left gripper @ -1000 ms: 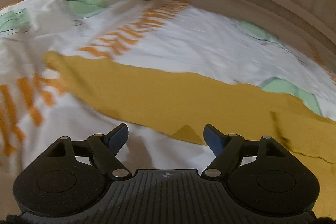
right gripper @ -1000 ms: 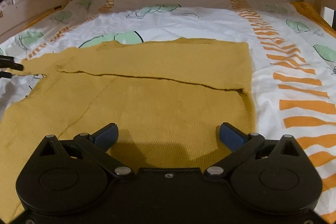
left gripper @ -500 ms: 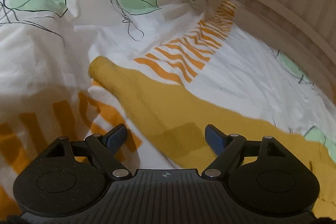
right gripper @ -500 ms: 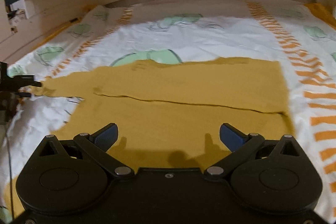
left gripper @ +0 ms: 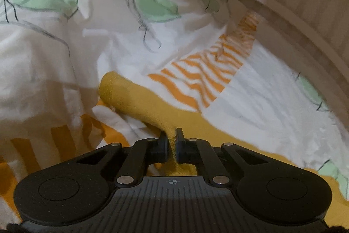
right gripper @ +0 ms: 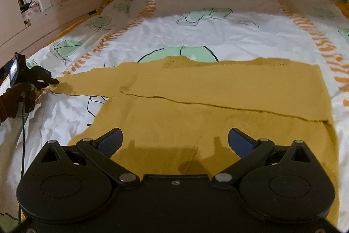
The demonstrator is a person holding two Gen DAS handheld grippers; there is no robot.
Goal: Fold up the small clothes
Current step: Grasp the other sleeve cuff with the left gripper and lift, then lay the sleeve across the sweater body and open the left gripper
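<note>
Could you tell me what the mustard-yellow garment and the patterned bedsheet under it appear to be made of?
The mustard-yellow garment looks like a soft matte knit: fine ribbing shows, and its sleeve bunches in the left claw. The patterned bedsheet seems thin woven cotton, crisply creased, though uncertain.

There are no words, numbers or brand names to read in either view. The only sign is a tiny cross-in-a-circle mark [left gripper: 173,182] on the black body of the left gripper, at 6 o'clock in the left wrist view. The bedsheet [right gripper: 218,36] has drawn green leaves and orange stripes, but no letters. The small screen [right gripper: 13,74] at 9 o'clock in the right wrist view is too small to read.
</note>
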